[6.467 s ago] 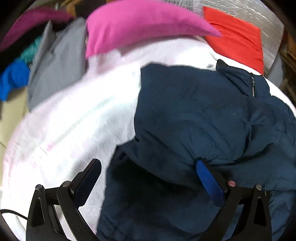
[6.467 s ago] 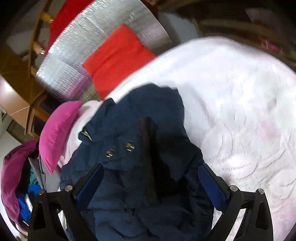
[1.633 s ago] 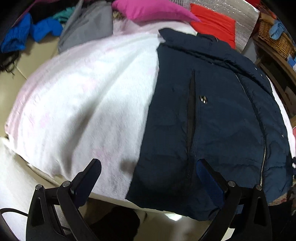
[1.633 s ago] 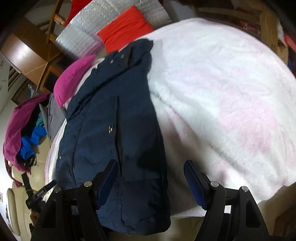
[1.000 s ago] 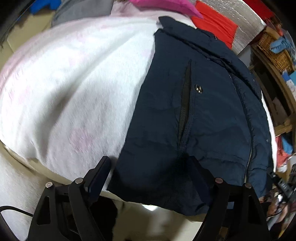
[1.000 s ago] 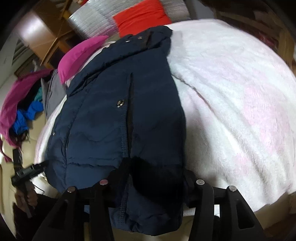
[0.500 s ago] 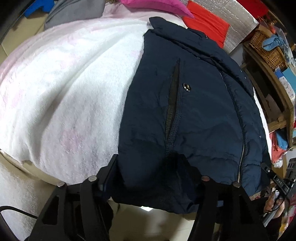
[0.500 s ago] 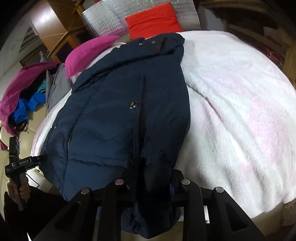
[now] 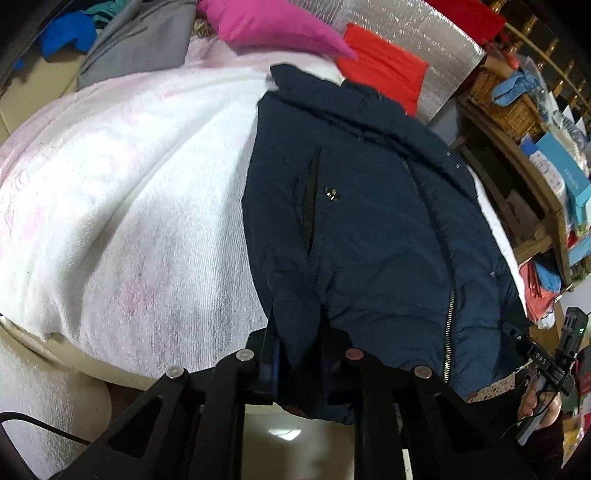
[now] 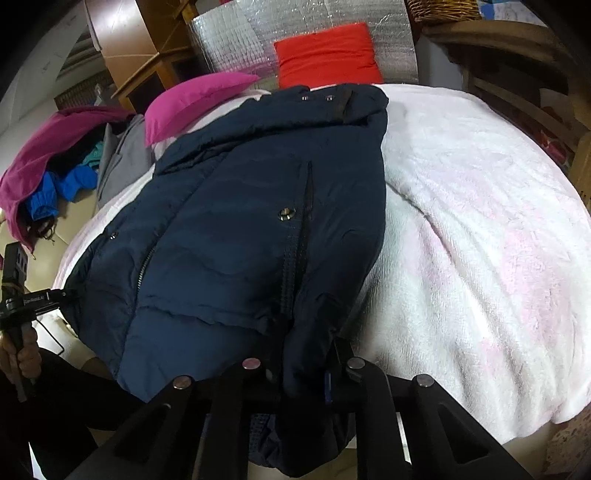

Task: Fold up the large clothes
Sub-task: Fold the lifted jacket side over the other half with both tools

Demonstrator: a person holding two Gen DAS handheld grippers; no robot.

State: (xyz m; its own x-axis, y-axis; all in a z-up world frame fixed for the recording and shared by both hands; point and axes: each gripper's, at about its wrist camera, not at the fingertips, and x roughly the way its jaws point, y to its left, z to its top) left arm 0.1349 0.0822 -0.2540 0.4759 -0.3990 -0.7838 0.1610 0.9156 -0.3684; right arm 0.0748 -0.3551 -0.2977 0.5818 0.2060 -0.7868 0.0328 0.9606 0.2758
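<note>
A navy padded jacket (image 9: 369, 221) (image 10: 240, 221) lies front up and zipped on a white-pink blanket (image 9: 129, 184) (image 10: 480, 221), collar far, hem at the near edge. My left gripper (image 9: 297, 332) has the hem's left corner between its jaws, which are closing, with the pads pressing the fabric. My right gripper (image 10: 304, 354) is shut on the hem's right corner. Each wrist view also shows the other gripper at the frame's side, held by a hand (image 9: 535, 406) (image 10: 22, 354). The bunched fabric hides the pads.
A pink pillow (image 9: 273, 29) (image 10: 192, 99) and a red cushion (image 9: 384, 70) (image 10: 325, 55) lie beyond the collar against a silver foil mat (image 10: 240, 40). A grey garment (image 9: 140, 48) and piled clothes (image 10: 55, 173) sit at the far left. Wooden shelves with baskets (image 9: 517, 110) stand on the right.
Both grippers came in over the jacket's hem and their jaws went from wide open to closed on its two corners. The gripped fabric now bunches up between the fingers.
</note>
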